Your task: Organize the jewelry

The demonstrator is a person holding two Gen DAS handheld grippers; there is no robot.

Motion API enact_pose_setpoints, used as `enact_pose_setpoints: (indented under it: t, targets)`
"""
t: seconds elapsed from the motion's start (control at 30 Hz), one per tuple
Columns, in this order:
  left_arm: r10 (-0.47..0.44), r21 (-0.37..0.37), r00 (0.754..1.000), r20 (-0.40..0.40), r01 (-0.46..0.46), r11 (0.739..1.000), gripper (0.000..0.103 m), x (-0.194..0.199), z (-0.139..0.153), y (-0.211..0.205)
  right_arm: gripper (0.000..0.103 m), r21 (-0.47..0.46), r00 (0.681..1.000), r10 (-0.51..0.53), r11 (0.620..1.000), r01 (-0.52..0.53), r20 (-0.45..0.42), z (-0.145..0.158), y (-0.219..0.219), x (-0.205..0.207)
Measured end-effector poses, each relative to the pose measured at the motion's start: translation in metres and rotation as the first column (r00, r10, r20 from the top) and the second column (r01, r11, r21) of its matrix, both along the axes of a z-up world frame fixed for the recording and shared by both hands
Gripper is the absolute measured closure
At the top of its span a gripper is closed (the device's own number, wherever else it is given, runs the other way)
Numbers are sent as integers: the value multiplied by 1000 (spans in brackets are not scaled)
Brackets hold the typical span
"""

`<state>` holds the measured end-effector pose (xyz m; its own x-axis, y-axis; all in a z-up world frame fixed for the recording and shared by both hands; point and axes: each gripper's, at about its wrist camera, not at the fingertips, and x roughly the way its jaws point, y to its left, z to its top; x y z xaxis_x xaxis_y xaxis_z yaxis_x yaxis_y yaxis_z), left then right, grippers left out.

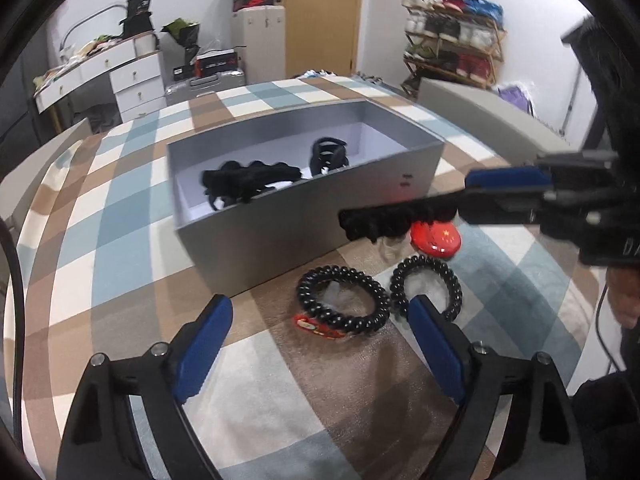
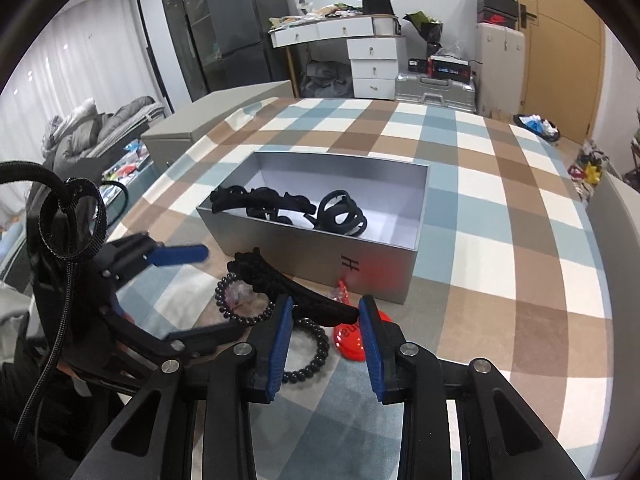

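My right gripper point(image 2: 325, 311) is pinching one end of a black scalloped hair clip point(image 2: 280, 284), lifted just in front of the silver box point(image 2: 320, 256). My left gripper point(image 1: 320, 312) is gaping empty above two black spiral hair ties point(image 1: 342, 300) on the checked cloth point(image 1: 120, 200), in a cluttered bedroom.

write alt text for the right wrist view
The right gripper clamps a black hair clip above a checked cloth, near an open grey box holding black hair accessories. The left gripper is open alongside.
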<state>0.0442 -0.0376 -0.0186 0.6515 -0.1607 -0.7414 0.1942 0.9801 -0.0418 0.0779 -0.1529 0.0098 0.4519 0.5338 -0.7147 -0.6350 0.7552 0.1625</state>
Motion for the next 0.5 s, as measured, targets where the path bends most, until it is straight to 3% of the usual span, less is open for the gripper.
enact_pose_setpoints:
  t: [0.13,0.2,0.27,0.3,0.37,0.5]
  targets:
    - [-22,6,1000,-15,22,1000,17,2,-1,-3,71,4,1000,-6,1000,6,0,0,-2,2]
    - [-26,14,999,-26,26,1000,29,4,-3,-3,71,1,1000,-9,1000,9,-1,0,-3,3]
    - [-34,15,998,-49,35,999,50,5,-6,-4,71,-1,1000,-8,1000,8,-1,0,-3,3]
    - [-38,23,998,-41,39,999,53,4,-6,-6,71,1,1000,-6,1000,6,-2,0,-3,3]
    - [-52,17,998,-37,52,998,72,2,-5,-6,71,8,1000,-5,1000,5,0,1,-4,2]
    - [-69,2,997,-33,69,998,79,-2,-4,-5,71,17,1000,-6,1000,6,1,3,-6,2]
